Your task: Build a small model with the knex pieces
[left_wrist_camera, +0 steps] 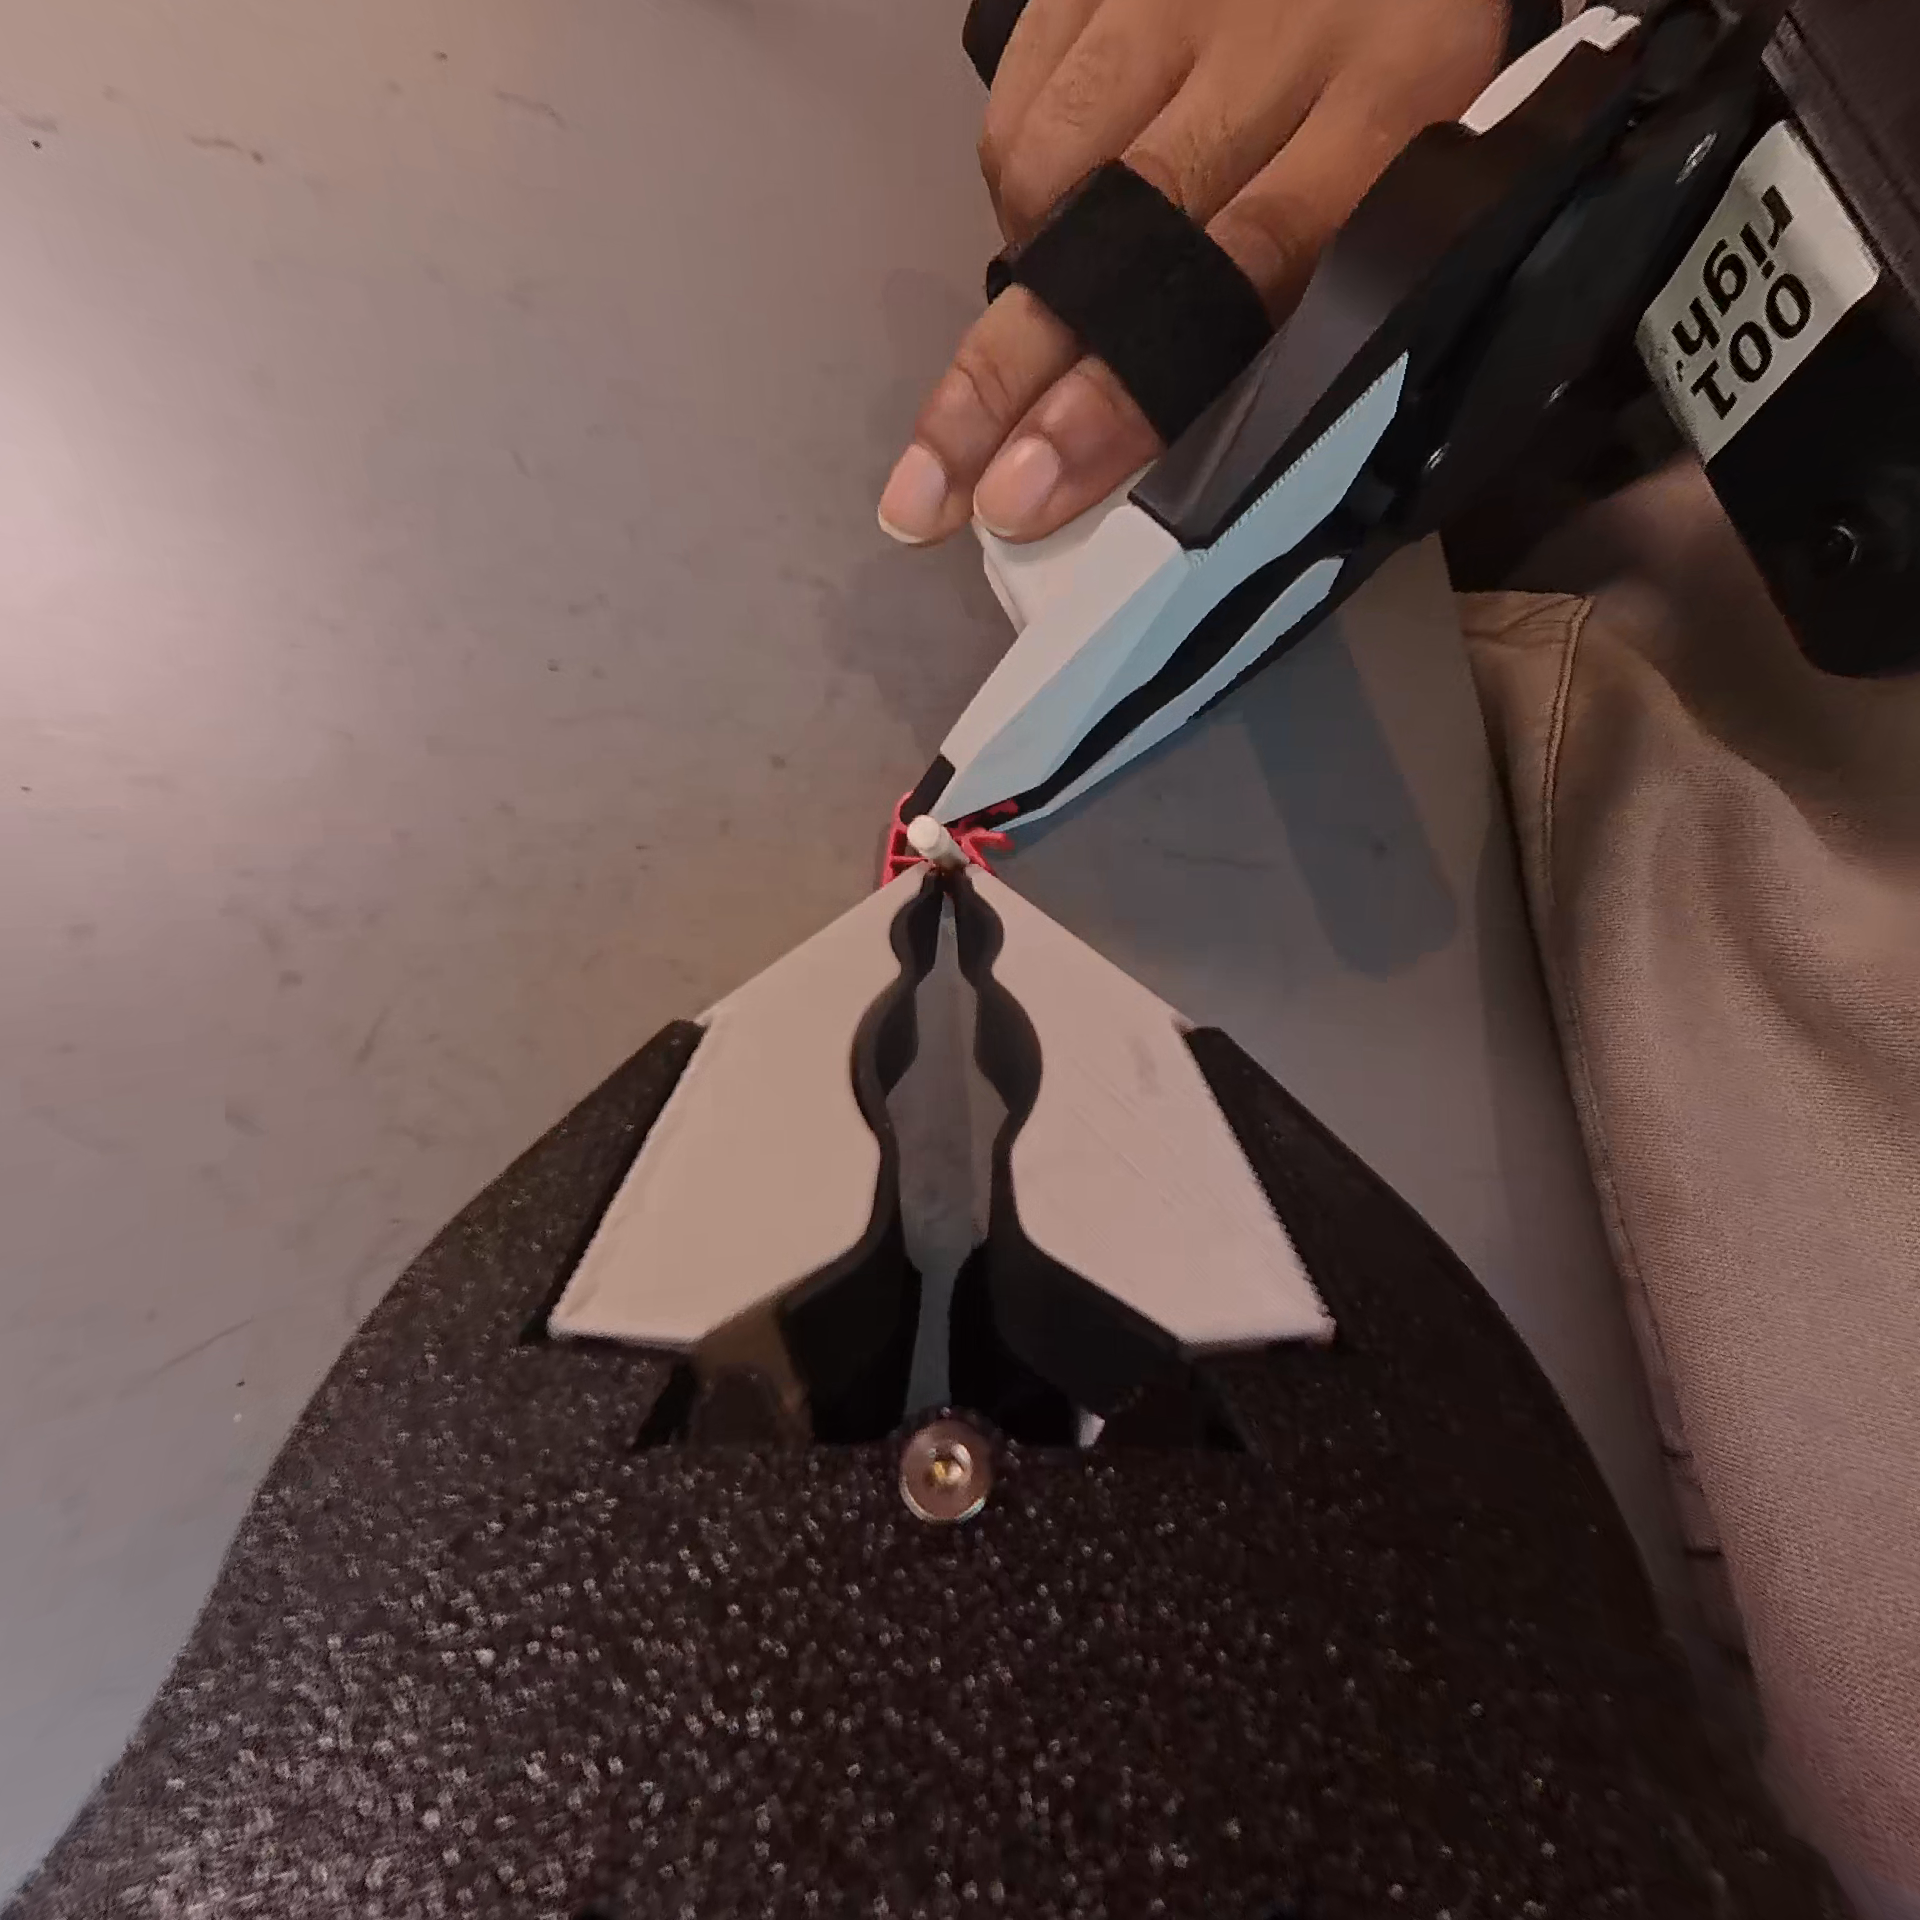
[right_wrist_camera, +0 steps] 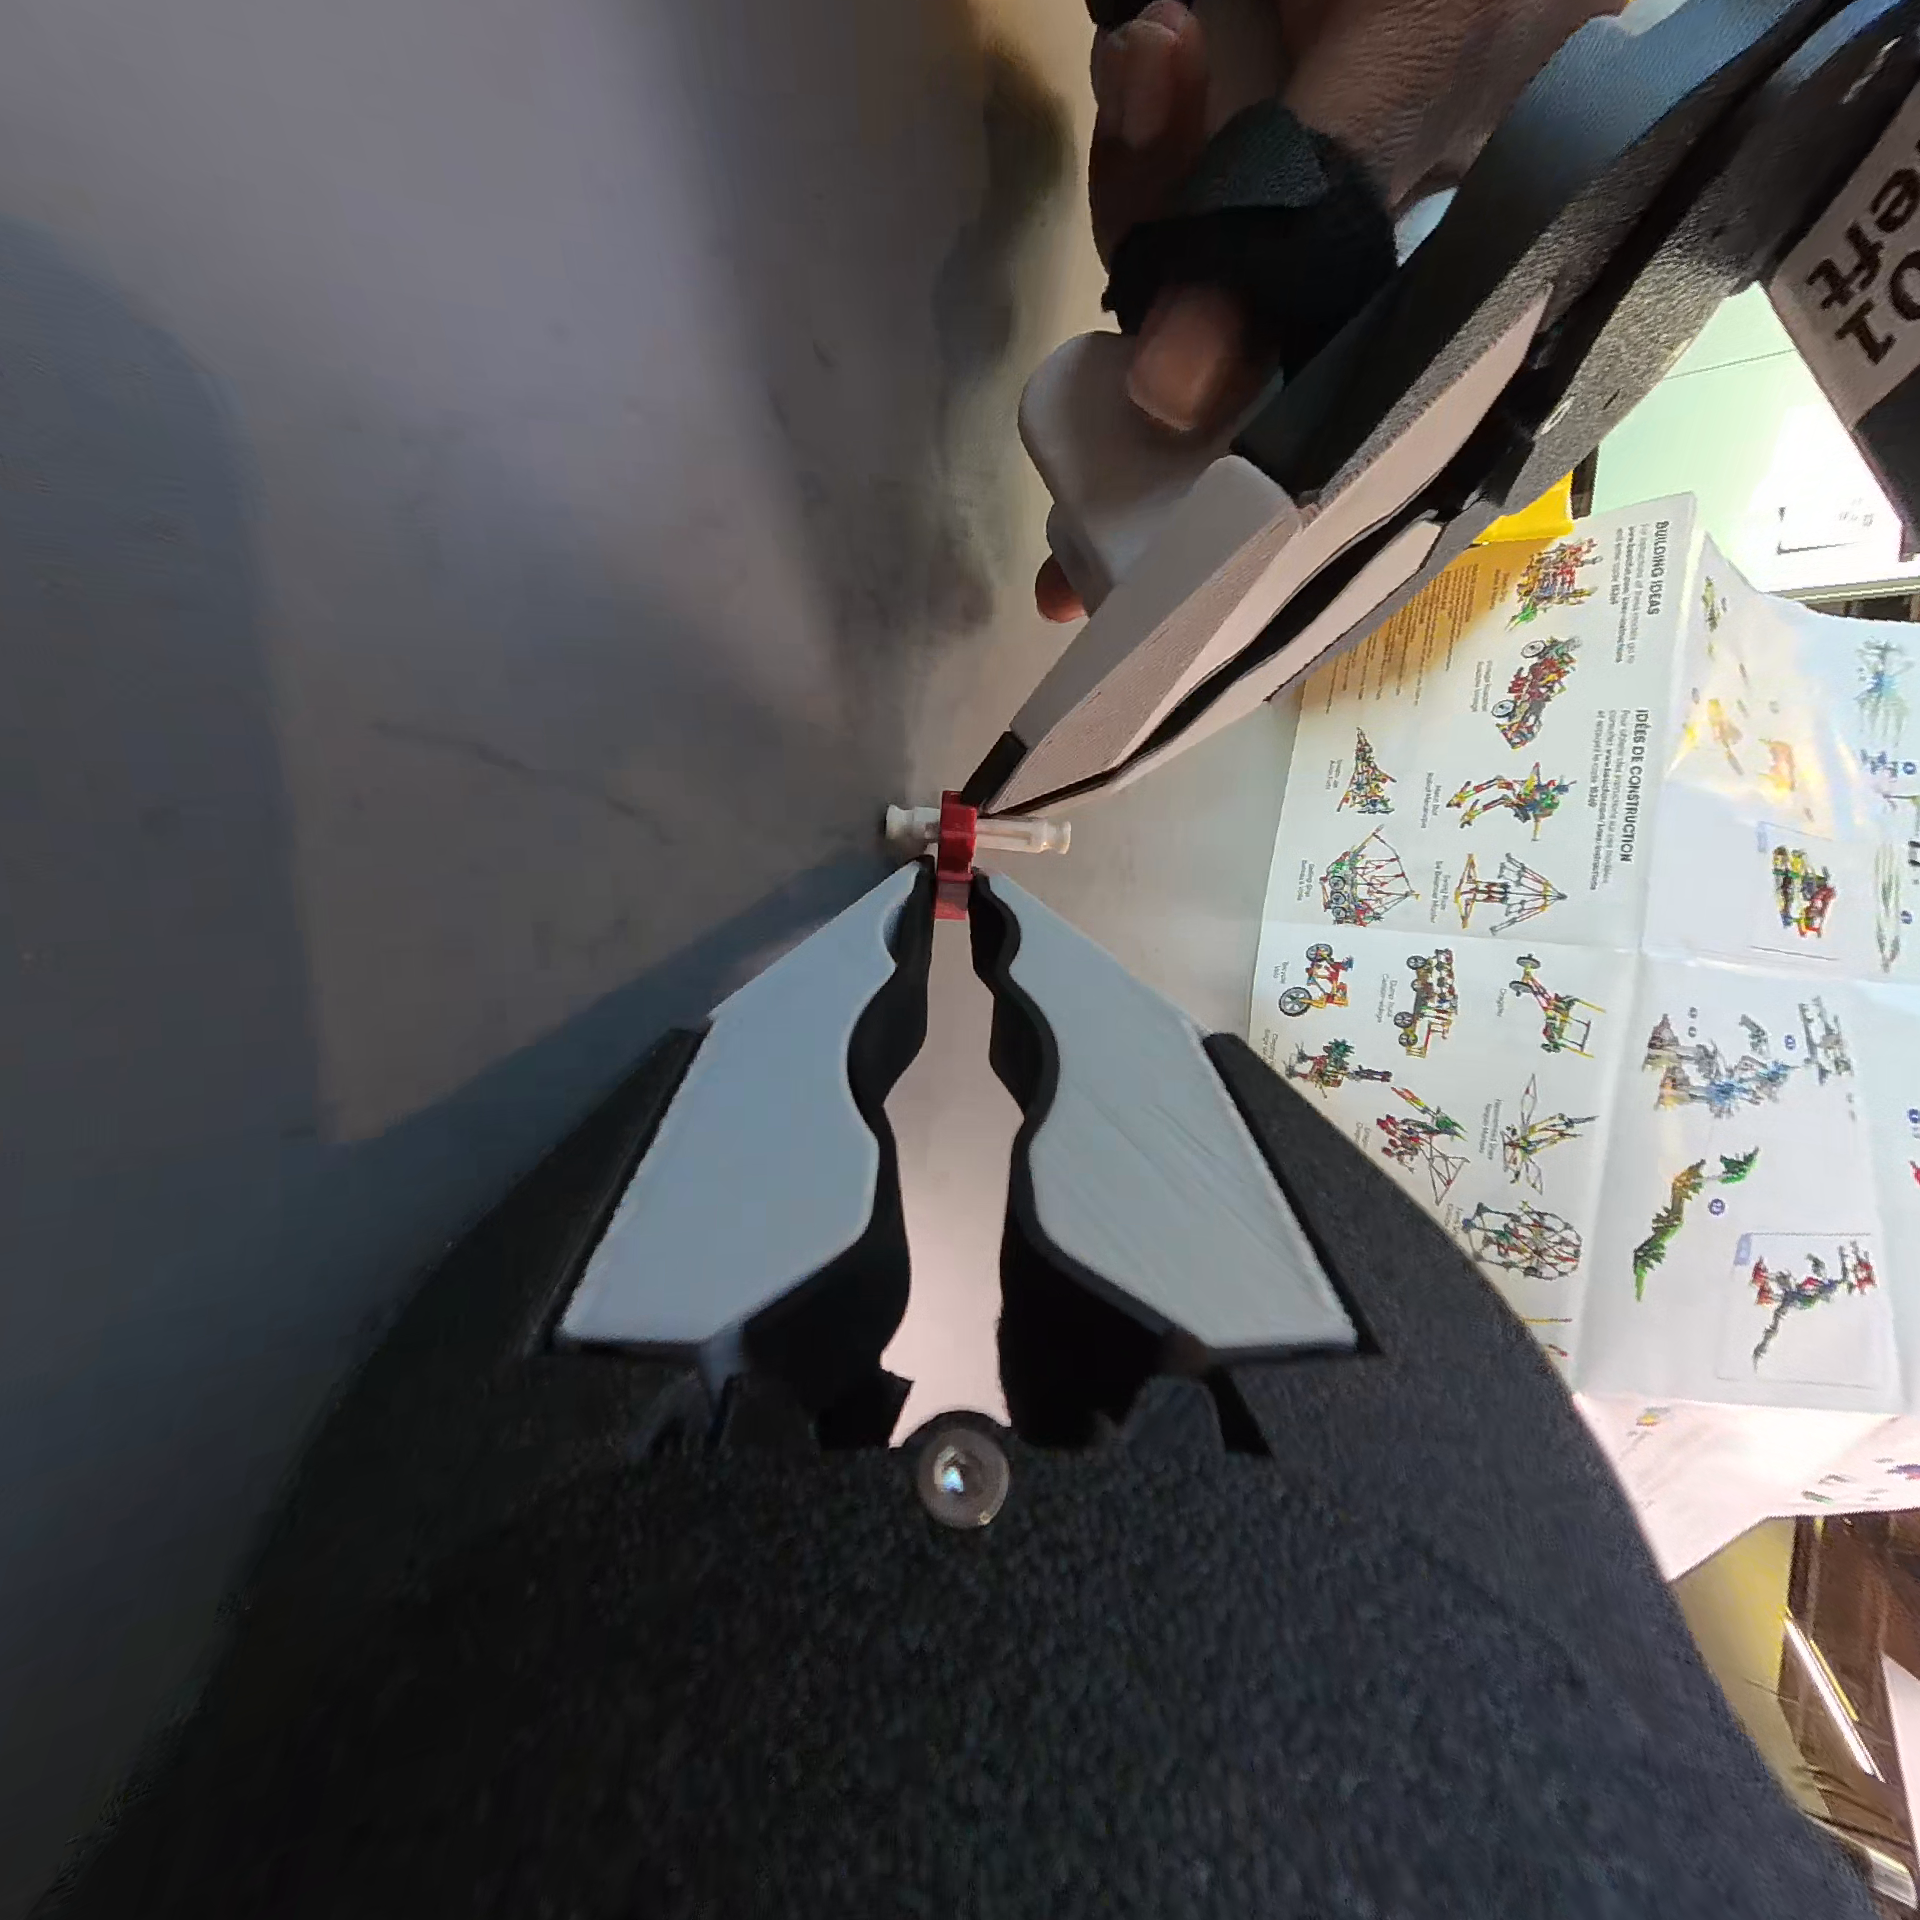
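A short white rod (right_wrist_camera: pixel 977 832) passes crosswise through a small red connector (right_wrist_camera: pixel 955 854), and the pair hangs just above a pale tabletop (right_wrist_camera: pixel 520 520). In the right wrist view the right gripper (right_wrist_camera: pixel 953 891) has its fingers drawn almost together, the tips clamped on the lower end of the red connector. A narrow wavy gap remains between the fingers behind the tips. The left gripper (right_wrist_camera: pixel 992 800) comes in from the upper right of that view with its fingers pressed together at the top of the same connector, where the rod crosses.

In the left wrist view the left gripper (left_wrist_camera: pixel 940 883) shows its tips together directly under the end of the white rod (left_wrist_camera: pixel 928 837); the red connector (left_wrist_camera: pixel 902 842) is mostly hidden behind it. The right gripper (left_wrist_camera: pixel 961 805) meets it from the upper right, tip to tip. A hand (left_wrist_camera: pixel 1122 260) with a black strap over one finger rests on that gripper's body.

The two grippers stand nearly at a right angle to each other, with open tabletop to the left of the joint in both views. To the right of it in the right wrist view lies an unfolded instruction sheet (right_wrist_camera: pixel 1558 987) with coloured model pictures, near the parts but not touching them. In the left wrist view tan fabric (left_wrist_camera: pixel 1714 1039) fills the right edge.

The tabletop is smooth, lightly scuffed and partly in shadow.
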A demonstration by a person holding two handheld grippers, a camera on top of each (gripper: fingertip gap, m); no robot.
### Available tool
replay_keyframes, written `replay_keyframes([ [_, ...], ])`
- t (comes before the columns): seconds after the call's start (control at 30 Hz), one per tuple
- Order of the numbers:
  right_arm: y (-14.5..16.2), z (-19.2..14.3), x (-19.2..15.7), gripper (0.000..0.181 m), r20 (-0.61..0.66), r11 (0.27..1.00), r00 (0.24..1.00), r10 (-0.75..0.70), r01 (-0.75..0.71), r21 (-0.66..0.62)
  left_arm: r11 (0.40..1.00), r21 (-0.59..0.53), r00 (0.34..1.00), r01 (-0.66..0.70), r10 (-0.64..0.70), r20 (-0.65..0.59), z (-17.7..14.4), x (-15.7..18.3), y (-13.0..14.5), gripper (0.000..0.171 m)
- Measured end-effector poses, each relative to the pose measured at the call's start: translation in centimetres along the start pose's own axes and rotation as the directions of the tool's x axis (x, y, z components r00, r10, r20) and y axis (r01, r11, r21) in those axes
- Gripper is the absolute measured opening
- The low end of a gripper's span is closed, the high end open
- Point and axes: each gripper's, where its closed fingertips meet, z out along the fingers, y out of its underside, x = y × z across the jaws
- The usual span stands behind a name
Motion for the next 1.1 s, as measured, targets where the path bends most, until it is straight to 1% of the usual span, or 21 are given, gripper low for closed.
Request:
replay_keyframes([
  [0.07, 0.0, 0.1, 0.0, 0.003, 0.003, 1.000, 1.000, 0.015, -0.015, 0.003, 1.000, 0.000, 1.000, 0.018, -0.018, 0.008, -0.3, -0.1, 0.2, 0.010],
  [0.17, 0.2, 0.1, 0.1, 0.003, -0.002, 0.996, 0.996, 0.085, -0.085, -0.015, 1.000, 0.011, 0.999, 0.022, -0.022, 0.030, -0.9, -0.1, 0.4, 0.011],
  [0.23, 0.8, 0.3, 0.4, 0.003, -0.007, 0.986, 0.987, 0.163, -0.164, -0.039, 0.999, 0.029, 0.998, 0.018, -0.020, 0.057, -1.0, -0.3, 0.2, 0.012],
  [0.37, 1.8, 0.6, 0.9, 0.003, -0.007, 0.958, 0.960, 0.280, -0.279, -0.069, 0.997, 0.071, 0.989, -0.027, 0.017, 0.148, -0.7, -1.2, -0.8, 0.022],
  [0.5, 1.6, 0.9, 0.8, 0.003, 0.031, 0.941, 0.942, 0.334, -0.331, -0.074, 0.995, 0.051, 0.973, -0.089, 0.076, 0.217, -0.4, -1.9, -0.7, 0.029],
  [0.57, 1.5, 1.0, 0.8, 0.004, 0.032, 0.948, 0.950, 0.311, -0.308, -0.077, 0.993, 0.025, 0.961, -0.117, 0.106, 0.255, -0.2, -2.2, -0.5, 0.029],
  [0.63, 1.4, 1.1, 0.9, 0.004, 0.009, 0.968, 0.972, 0.236, -0.235, -0.087, 0.989, -0.003, 0.947, -0.148, 0.143, 0.287, 0.1, -2.4, -0.4, 0.027],
  [0.67, 1.3, 1.2, 0.9, 0.004, -0.004, 0.976, 0.981, 0.196, -0.196, -0.096, 0.986, -0.009, 0.940, -0.169, 0.164, 0.298, 0.2, -2.3, -0.5, 0.023],
  [0.7, 1.3, 1.2, 0.9, 0.004, -0.013, 0.980, 0.986, 0.168, -0.168, -0.104, 0.982, -0.013, 0.937, -0.186, 0.181, 0.300, 0.2, -2.2, -0.6, 0.019],
  [0.77, 1.3, 1.1, 0.9, 0.003, -0.018, 0.986, 0.992, 0.121, -0.122, -0.110, 0.983, -0.010, 0.941, -0.185, 0.180, 0.285, 0.1, -2.0, -0.7, 0.018],
  [0.83, 1.3, 1.1, 0.9, 0.004, -0.017, 0.991, 0.997, 0.077, -0.078, -0.108, 0.991, 0.027, 0.964, -0.129, 0.119, 0.239, -0.1, -1.7, -0.8, 0.016],
  [0.93, 1.2, 1.1, 0.9, 0.003, -0.007, 0.995, 1.000, 0.026, -0.026, -0.096, 0.997, 0.075, 0.992, -0.018, 0.008, 0.126, -0.3, -1.1, -0.8, 0.020],
  [1.0, 1.2, 1.1, 0.8, 0.003, -0.005, 0.996, 1.000, -0.003, 0.003, -0.087, 0.992, 0.110, 0.993, 0.062, -0.072, 0.091, -0.6, -1.4, -1.0, 0.016],
  [1.1, 1.1, 1.1, 0.8, 0.003, -0.003, 0.996, 0.998, -0.055, 0.055, -0.065, 0.975, 0.173, 0.987, 0.135, -0.147, 0.057, -1.2, -1.9, -2.1, 0.011],
])
